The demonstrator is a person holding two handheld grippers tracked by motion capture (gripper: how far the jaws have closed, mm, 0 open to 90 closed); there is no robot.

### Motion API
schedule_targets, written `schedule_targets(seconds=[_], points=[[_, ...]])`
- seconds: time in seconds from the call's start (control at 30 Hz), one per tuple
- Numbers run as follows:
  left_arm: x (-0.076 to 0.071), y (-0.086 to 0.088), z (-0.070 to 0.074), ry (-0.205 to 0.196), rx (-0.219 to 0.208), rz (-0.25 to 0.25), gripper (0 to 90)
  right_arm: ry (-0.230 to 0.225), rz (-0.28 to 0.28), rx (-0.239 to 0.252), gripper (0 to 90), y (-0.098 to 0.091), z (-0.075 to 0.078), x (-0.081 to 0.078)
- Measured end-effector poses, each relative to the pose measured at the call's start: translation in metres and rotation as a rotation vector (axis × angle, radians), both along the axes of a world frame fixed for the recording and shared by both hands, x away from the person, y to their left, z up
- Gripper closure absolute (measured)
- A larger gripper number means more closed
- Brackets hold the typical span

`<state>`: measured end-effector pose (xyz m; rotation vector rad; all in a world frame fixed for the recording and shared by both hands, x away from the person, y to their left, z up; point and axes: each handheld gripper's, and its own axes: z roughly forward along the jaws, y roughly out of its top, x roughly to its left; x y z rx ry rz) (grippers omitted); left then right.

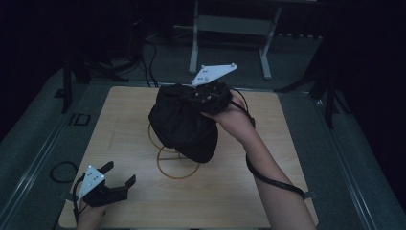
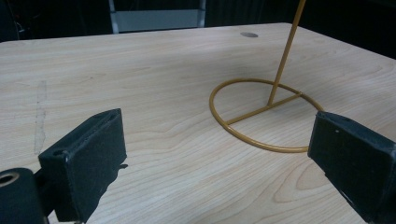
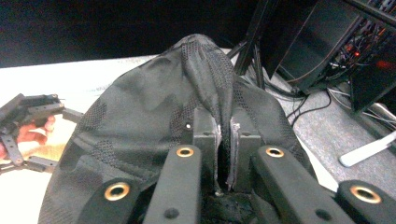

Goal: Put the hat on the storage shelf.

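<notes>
The wooden desk (image 1: 230,191) is carrying a gold wire stand (image 2: 261,112) near its middle. Above that stand, a black mesh bag (image 1: 184,124) is hanging off the desk, its gathered fabric pinched in the right claw (image 3: 223,140). The left claw (image 1: 117,175) is hovering at the near left corner, its jaws spread apart, gripping nothing.

My right gripper (image 1: 203,96) was raised with its jaws pinched tight on black fabric (image 3: 140,121), while my left gripper (image 1: 119,175) sat low, jaws spread wide.
</notes>
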<state>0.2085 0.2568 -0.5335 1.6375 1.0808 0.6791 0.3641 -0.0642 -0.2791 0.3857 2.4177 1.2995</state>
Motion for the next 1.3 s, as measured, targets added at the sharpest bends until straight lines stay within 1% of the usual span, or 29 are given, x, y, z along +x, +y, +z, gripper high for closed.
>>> schedule_targets(seconds=[0.03,0.1,0.13,0.17,0.2,0.23,0.27,0.3,0.33,0.4,0.43,0.47,0.53,0.57,0.6,0.67,0.73,0.8,0.87,0.93,1.1,1.3], points=[[0.0,0.0,0.0,0.001,0.0,-0.001,4.8,0.001,0.001,-0.008,82.2,0.002,0.0,0.001],[0.0,0.0,0.0,0.0,0.002,0.001,4.8,0.023,0.005,-0.031,78.4,0.008,0.001,0.005],[0.0,0.001,0.0,0.0,0.0,0.002,4.8,0.034,0.001,-0.055,74.7,0.013,-0.001,0.008],[0.0,0.001,0.0,-0.002,-0.001,0.003,4.8,0.046,0.003,-0.088,72.2,0.018,-0.004,0.01],[-0.001,0.001,0.0,-0.005,-0.004,0.005,4.8,0.053,0.006,-0.115,72.0,0.021,-0.008,0.012],[-0.001,0.001,0.0,-0.007,-0.012,0.005,4.8,0.048,-0.005,-0.146,73.0,0.027,-0.015,0.013],[-0.001,0.002,0.001,-0.006,-0.011,0.006,4.8,0.053,-0.013,-0.169,73.4,0.032,-0.022,0.015],[-0.001,0.002,0.001,-0.008,-0.01,0.006,4.8,0.058,-0.004,-0.155,74.0,0.034,-0.028,0.016],[-0.001,0.003,0.001,-0.008,-0.012,0.007,4.8,0.083,0.0,-0.134,74.0,0.034,-0.031,0.019],[-0.001,0.004,0.0,-0.007,-0.013,0.007,4.8,0.099,0.004,-0.106,73.3,0.034,-0.033,0.02],[-0.002,0.004,0.0,-0.006,-0.017,0.007,4.8,0.106,0.004,-0.1,72.8,0.034,-0.033,0.02],[-0.002,0.004,0.0,-0.005,-0.021,0.005,4.8,0.106,0.001,-0.1,71.0,0.034,-0.034,0.021],[-0.002,0.004,0.0,-0.005,-0.022,0.005,4.8,0.122,0.007,-0.093,66.6,0.035,-0.034,0.022],[-0.002,0.004,0.0,-0.005,-0.023,0.003,4.8,0.132,0.006,-0.089,63.1,0.035,-0.034,0.022],[-0.001,0.004,0.0,-0.005,-0.018,0.001,4.8,0.149,0.005,-0.082,62.0,0.034,-0.034,0.022],[-0.002,0.003,0.0,-0.004,-0.021,-0.002,4.8,0.155,0.019,-0.082,57.8,0.034,-0.034,0.021],[-0.002,0.003,-0.001,-0.001,-0.016,0.0,4.8,0.165,0.025,-0.089,55.9,0.035,-0.035,0.02],[-0.002,0.003,-0.001,-0.001,-0.022,0.001,4.8,0.166,0.021,-0.09,53.7,0.034,-0.034,0.02],[-0.002,0.003,-0.001,-0.001,-0.019,0.0,4.7,0.176,0.025,-0.082,49.3,0.033,-0.034,0.019],[-0.002,0.004,-0.001,-0.001,-0.021,-0.001,4.8,0.173,0.024,-0.084,48.2,0.032,-0.033,0.018],[-0.002,0.003,-0.003,0.005,-0.023,-0.002,4.8,0.172,0.033,-0.064,43.7,0.023,-0.031,0.015],[-0.002,0.003,-0.002,0.003,-0.027,0.0,4.7,0.172,0.025,-0.057,40.7,0.015,-0.03,0.012]])
